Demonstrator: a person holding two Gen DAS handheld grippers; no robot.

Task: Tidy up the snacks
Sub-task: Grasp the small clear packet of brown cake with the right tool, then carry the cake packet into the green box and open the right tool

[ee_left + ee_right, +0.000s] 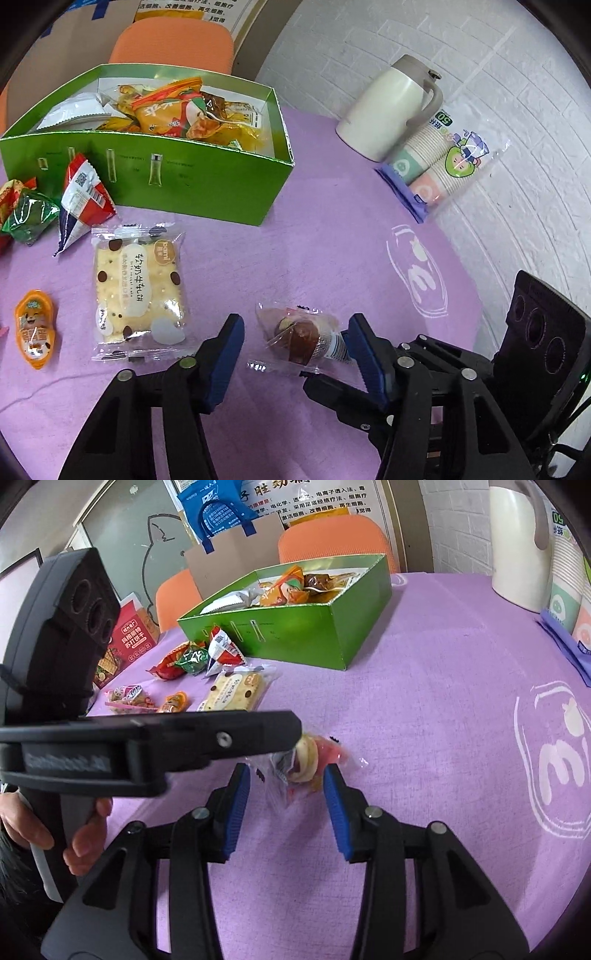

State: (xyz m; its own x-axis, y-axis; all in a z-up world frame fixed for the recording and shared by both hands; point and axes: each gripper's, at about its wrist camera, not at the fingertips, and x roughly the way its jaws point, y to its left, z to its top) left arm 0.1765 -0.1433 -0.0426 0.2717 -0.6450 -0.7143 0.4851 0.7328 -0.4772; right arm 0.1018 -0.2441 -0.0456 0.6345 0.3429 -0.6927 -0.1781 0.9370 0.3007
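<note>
- Green box [192, 184] sits at the back of the purple tablecloth [332, 229], already part-filled with packets; it reads as the collection bin.
- Loose snacks lie in front of it: cracker pack [138, 291], orange jelly cup [35, 334], red-and-white packet [83, 199].
- Small clear-wrapped snack [303, 339] lies flat on the cloth, nearest both tools, so likely the next pick.
- Left gripper [295, 325]: jaws spread wide, straddling that snack, right pad about touching the wrapper end, no grasp.
- Right gripper [288, 781]: also spread, flanking the same snack, holding nothing.

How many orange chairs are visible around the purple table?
2. One orange chair stands behind the green box; the other chair is to its left, lower in the right wrist view. Others may be hidden.
</note>
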